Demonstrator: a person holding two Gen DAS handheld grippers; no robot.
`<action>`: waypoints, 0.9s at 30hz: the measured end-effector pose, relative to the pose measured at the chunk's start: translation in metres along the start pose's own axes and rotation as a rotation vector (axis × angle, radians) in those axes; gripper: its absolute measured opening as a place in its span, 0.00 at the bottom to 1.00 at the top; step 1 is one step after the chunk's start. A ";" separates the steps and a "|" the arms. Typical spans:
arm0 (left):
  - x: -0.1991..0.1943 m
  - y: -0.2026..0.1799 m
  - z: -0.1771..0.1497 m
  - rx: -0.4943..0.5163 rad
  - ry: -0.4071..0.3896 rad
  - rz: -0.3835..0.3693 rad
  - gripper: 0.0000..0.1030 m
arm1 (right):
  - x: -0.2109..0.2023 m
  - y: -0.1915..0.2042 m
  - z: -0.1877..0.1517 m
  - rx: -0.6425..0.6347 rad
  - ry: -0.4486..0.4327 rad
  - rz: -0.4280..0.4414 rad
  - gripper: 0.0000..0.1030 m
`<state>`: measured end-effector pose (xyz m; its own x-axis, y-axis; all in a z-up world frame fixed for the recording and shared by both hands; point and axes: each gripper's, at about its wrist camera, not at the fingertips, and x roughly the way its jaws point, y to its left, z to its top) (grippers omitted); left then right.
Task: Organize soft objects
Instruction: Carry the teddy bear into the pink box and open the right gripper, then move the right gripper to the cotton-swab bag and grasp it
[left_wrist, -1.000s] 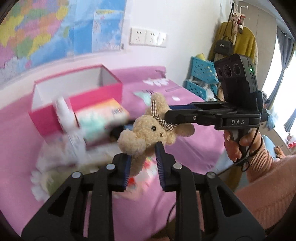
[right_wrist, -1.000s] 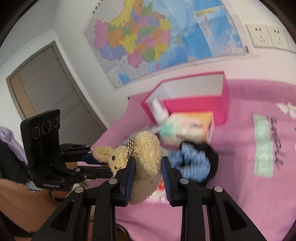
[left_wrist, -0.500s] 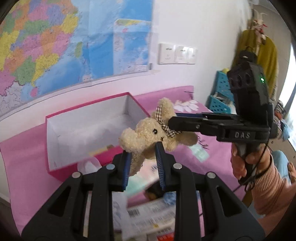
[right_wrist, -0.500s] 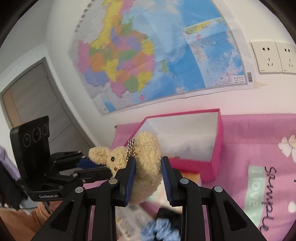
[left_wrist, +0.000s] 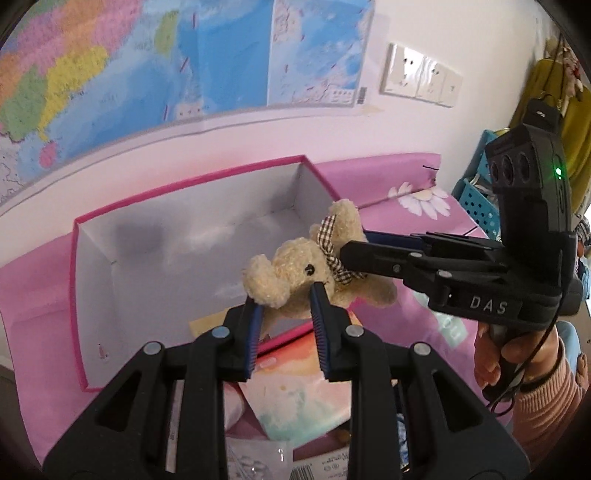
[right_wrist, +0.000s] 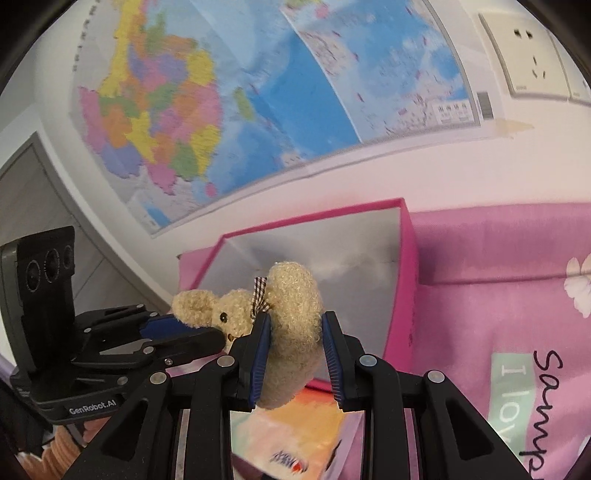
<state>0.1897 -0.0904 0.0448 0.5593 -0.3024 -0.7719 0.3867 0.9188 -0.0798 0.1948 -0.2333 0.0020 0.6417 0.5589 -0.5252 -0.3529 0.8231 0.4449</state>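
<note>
Plush bear (left_wrist: 314, 269) held aloft at the near rim of the pink box (left_wrist: 88, 295), clamped by both left gripper (left_wrist: 286, 295) and right gripper (right_wrist: 295, 328). Box interior appears bare; deposit not yet made. Packets remain outside, in front of it

Wall: coloured map (left_wrist: 155, 62) pinned above the bed; white sockets (left_wrist: 421, 79) to its right.
Corner: blue plastic crates (left_wrist: 476, 199), mustard coat (left_wrist: 546, 103) hanging above.
Left: grey door (right_wrist: 26, 206).
</note>
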 end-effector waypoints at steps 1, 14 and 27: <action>0.003 0.001 0.001 -0.007 0.007 0.001 0.27 | 0.003 -0.002 0.000 0.003 0.006 -0.009 0.28; -0.009 0.012 -0.004 -0.050 -0.039 0.036 0.38 | 0.000 0.004 -0.002 -0.039 -0.022 -0.192 0.53; -0.107 0.028 -0.065 -0.060 -0.238 0.013 0.48 | -0.066 0.043 -0.036 -0.130 -0.058 -0.011 0.54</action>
<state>0.0927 -0.0154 0.0839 0.7237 -0.3350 -0.6033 0.3378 0.9343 -0.1135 0.1129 -0.2312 0.0291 0.6832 0.5459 -0.4849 -0.4280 0.8375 0.3398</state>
